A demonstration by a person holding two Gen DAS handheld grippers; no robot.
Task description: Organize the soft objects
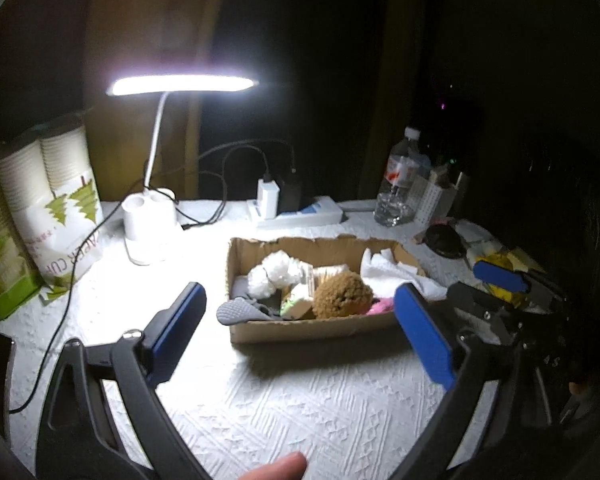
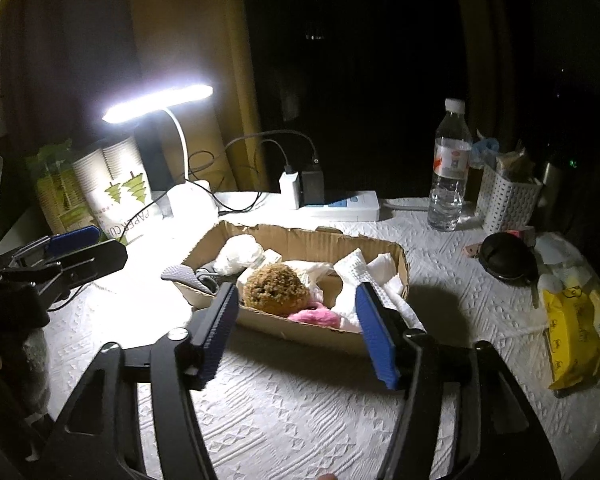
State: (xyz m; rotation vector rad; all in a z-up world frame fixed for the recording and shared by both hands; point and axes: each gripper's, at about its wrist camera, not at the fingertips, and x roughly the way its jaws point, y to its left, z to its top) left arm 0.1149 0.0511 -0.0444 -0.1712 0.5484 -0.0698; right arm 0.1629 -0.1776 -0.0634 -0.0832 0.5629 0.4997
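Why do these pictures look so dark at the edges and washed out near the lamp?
Left wrist view: the lamp is the only light, blowing out the cloth beneath it; the corners are black from the round fisheye frame. Right wrist view: the same glare, and the box casts a shadow toward the camera.

My left gripper [image 1: 300, 316] has black curved arms, flat blue ribbed pads and a silver screw at each finger joint. My right gripper [image 2: 296, 328] matches it: black frame, blue textured pads, a round silver screw on top.
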